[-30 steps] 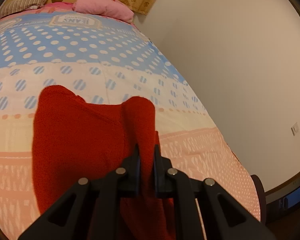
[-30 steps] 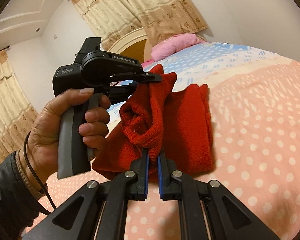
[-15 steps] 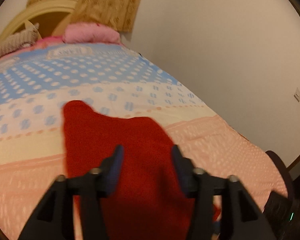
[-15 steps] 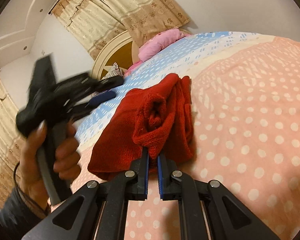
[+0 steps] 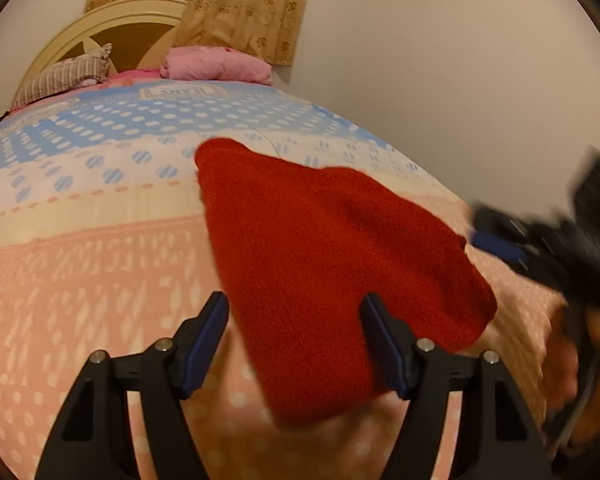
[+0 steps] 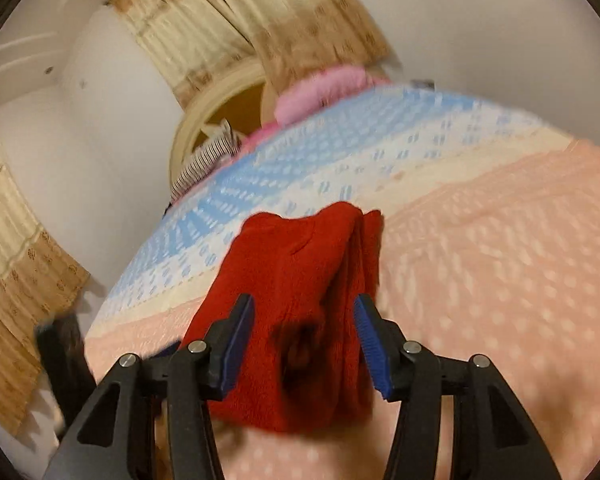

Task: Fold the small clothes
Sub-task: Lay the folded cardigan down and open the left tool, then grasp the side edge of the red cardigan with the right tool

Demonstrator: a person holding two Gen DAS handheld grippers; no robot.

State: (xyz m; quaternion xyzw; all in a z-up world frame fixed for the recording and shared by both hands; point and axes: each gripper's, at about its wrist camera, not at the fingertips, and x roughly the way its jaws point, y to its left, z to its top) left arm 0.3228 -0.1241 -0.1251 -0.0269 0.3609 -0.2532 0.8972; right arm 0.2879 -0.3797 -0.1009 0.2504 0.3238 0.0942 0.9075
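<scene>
Your left gripper stood with its black fingers and blue pads spread wide, holding nothing, and the red knitted garment lay between and beyond them on the bed. Your right gripper was likewise spread wide and empty, its blue ribbed pads either side of the same red knit, which from that side showed thick folded layers bunched along its right edge. Whether either pad touched the wool, the blurred pictures did not show.

You had the garment lying on the peach, white-dotted part of the bedspread, with its far end reaching the cream band and the blue dotted part behind. In the left wrist view your right gripper appeared as a dark blurred shape just beside the garment's right edge, a small green light on its body.

Farther up the bed you had a printed label on the blue cloth, its letters too smeared to read. Beyond it lay a pink pillow and a striped cushion against a cream, arched headboard, with a beige patterned curtain hanging behind.
</scene>
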